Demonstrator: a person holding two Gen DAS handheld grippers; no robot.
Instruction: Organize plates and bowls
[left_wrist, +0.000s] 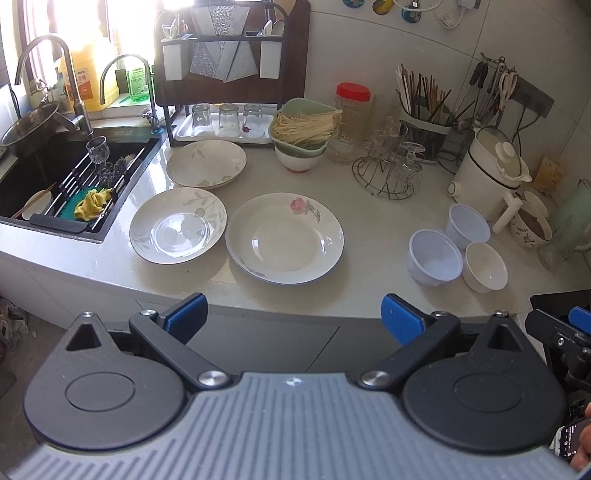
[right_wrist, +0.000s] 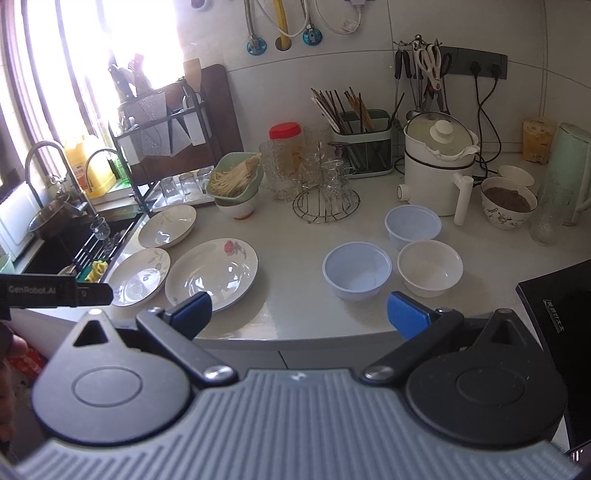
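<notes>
Three shallow white plates lie on the pale counter: a rose-patterned plate (left_wrist: 284, 238) (right_wrist: 211, 273) in the middle, a leaf-patterned plate (left_wrist: 178, 225) (right_wrist: 139, 277) to its left, and another leaf plate (left_wrist: 206, 163) (right_wrist: 167, 226) behind. To the right stand three small bowls: a bluish plastic bowl (left_wrist: 435, 257) (right_wrist: 357, 270), a second plastic bowl (left_wrist: 467, 226) (right_wrist: 413, 226) and a white ceramic bowl (left_wrist: 484, 267) (right_wrist: 430, 268). My left gripper (left_wrist: 293, 321) hangs open before the counter edge, facing the rose plate. My right gripper (right_wrist: 299, 314) is open too, facing the bowls, holding nothing.
A black sink (left_wrist: 55, 173) with a rack and yellow cloth lies left. At the back stand a dish rack (left_wrist: 221, 74), a tray of glasses (left_wrist: 225, 125), a green basket of noodles (left_wrist: 304, 127), a glass stand (left_wrist: 393, 170), a chopstick holder (left_wrist: 424, 118) and a white cooker (left_wrist: 487, 170).
</notes>
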